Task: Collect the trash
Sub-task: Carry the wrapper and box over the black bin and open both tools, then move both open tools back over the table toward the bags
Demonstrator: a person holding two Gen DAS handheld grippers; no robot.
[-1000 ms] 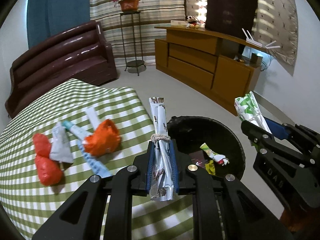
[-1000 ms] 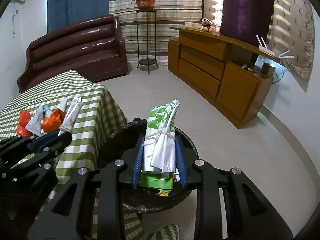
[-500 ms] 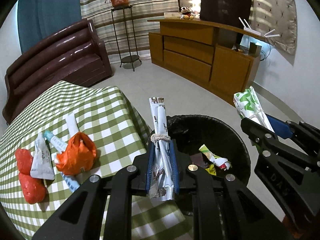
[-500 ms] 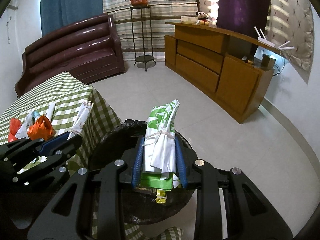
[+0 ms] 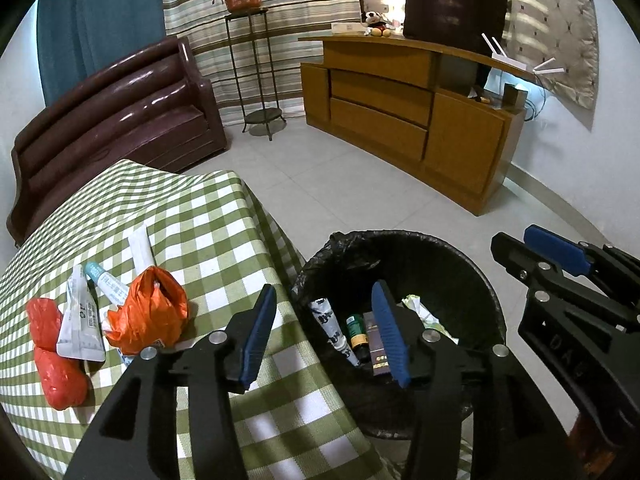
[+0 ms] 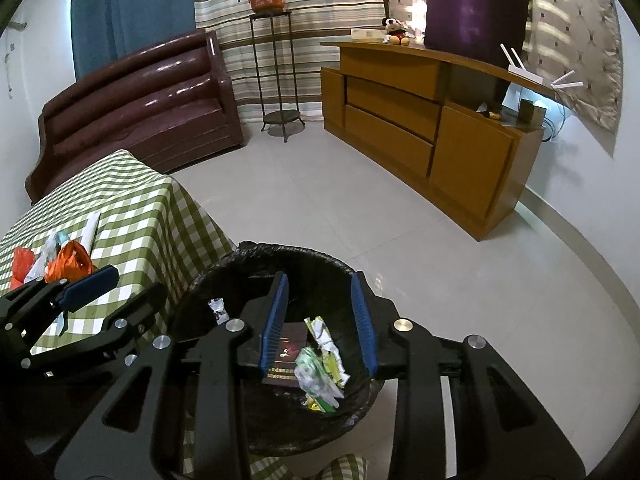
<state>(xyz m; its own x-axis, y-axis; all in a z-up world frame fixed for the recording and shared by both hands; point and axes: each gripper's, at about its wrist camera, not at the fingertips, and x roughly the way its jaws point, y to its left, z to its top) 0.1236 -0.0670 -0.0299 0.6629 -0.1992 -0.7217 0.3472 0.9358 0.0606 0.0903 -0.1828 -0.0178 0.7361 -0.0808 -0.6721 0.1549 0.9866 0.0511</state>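
Note:
A black-lined trash bin (image 5: 400,237) stands on the floor beside the green checked table (image 5: 192,208). My left gripper (image 5: 323,300) hangs over the bin's table-side rim, its jaws opening with nothing between them. A white-and-brown wrapper roll (image 5: 331,326) lies in the bin below it. My right gripper (image 6: 320,283) is above the bin (image 6: 280,249), jaws opening, nothing between them. Below it lies a green-and-white bag (image 6: 316,376) among other wrappers. On the table lie an orange bag (image 5: 148,314), two red bags (image 5: 56,368), a white sachet (image 5: 78,330), a blue-and-white tube (image 5: 106,282) and a white strip (image 5: 140,246).
A dark brown sofa (image 5: 120,120) stands behind the table. A wooden sideboard (image 5: 404,116) runs along the far right wall. A tall metal plant stand (image 5: 256,76) is by the striped curtain. Pale tiled floor (image 5: 340,184) lies between the bin and the sideboard.
Both grippers have opened. The tied wrapper roll has left the left one and the green-and-white bag the right one; both now lie in the bin.

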